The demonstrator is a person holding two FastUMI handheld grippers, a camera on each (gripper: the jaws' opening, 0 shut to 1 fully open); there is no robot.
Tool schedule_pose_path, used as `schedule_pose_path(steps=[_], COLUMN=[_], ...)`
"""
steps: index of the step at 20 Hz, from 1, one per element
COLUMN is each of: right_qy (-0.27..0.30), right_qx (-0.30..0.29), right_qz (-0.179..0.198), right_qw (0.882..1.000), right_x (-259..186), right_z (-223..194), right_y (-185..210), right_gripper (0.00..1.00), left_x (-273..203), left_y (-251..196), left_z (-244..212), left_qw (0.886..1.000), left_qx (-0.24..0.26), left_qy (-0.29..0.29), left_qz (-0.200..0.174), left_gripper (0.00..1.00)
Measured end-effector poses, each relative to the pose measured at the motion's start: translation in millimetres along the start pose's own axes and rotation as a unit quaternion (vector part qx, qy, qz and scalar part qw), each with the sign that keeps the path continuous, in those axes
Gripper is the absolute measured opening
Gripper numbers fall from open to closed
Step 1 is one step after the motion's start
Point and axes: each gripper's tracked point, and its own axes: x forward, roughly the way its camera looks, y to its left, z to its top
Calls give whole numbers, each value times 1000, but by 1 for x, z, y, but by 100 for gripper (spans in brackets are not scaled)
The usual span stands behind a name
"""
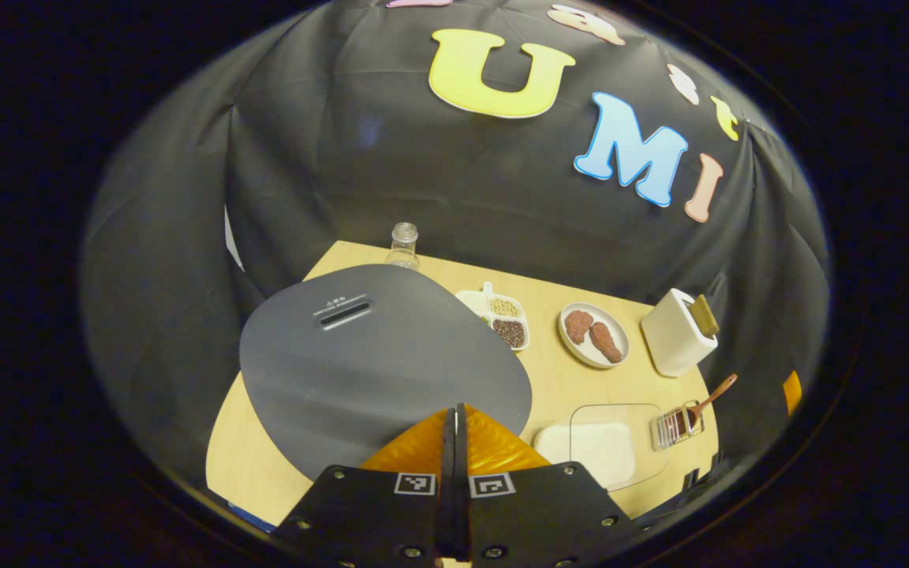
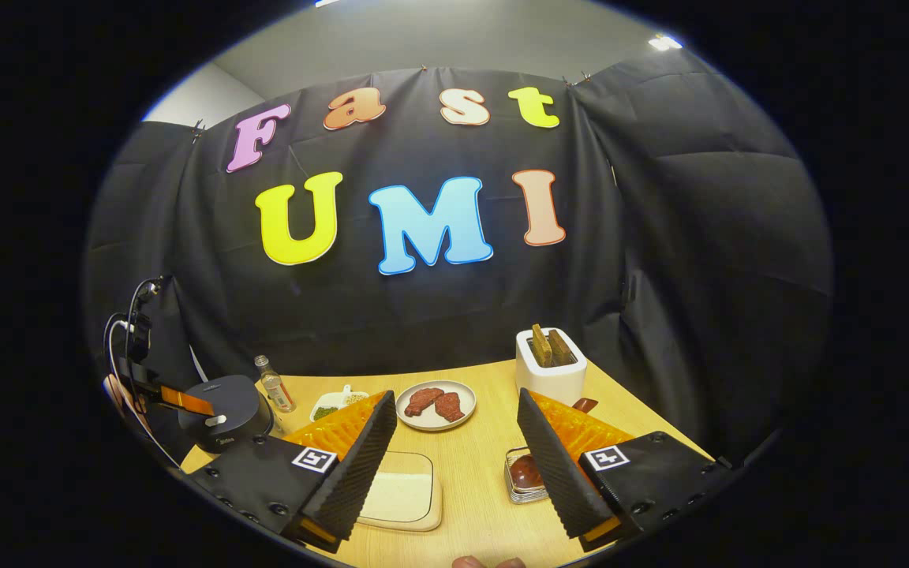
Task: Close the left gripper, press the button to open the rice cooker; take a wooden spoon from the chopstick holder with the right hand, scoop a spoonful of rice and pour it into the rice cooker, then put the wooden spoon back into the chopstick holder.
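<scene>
The opening step is judged to be in hand: the left gripper (image 1: 454,442), its orange-backed black fingers pressed together on nothing, is held over the closed dark grey rounded lid of the rice cooker (image 1: 379,363); next, the release button must be found and pressed. The right gripper (image 2: 454,450) is spread wide and empty above the light wooden table (image 2: 478,473). The brown wooden spoon (image 1: 708,402) is stood in the small wire chopstick holder (image 1: 677,426), bowl down, handle slanted up and rightward in the left gripper view.
</scene>
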Motion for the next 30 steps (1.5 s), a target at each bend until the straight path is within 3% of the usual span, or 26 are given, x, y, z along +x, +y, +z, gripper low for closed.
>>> schedule_pose_path(steps=[11, 16, 19, 22, 26, 28, 30], right_qy=[16, 27, 31, 30, 35, 42, 46], right_qx=[1, 4, 5, -1, -5, -11, -14], right_qz=[4, 3, 6, -4, -22, -31, -38], right_qw=[1000, 1000, 1000, 1000, 999, 999, 998], right_x=[19, 15, 12, 9, 8, 8, 10], right_z=[-8, -15, -17, -17, -22, -24, -24], right_y=[-1, -7, -10, -21, -43, -55, -67], right_gripper=[98, 98, 98, 98, 98, 98, 98], left_x=[14, 15, 7, -23, -105, -144, -176], left_y=[-2, -5, -7, -9, -12, -33, -45], left_z=[-14, -20, -11, 36, 122, 139, 149], left_qw=[999, 998, 993, 988, 949, 942, 936], left_qx=[-2, 44, 102, 119, 173, 172, 157], left_qy=[33, 30, 25, -55, -215, -256, -294], left_qz=[9, 29, 49, 86, 149, 129, 113], left_gripper=[2, 2, 2, 2, 2, 1, 19])
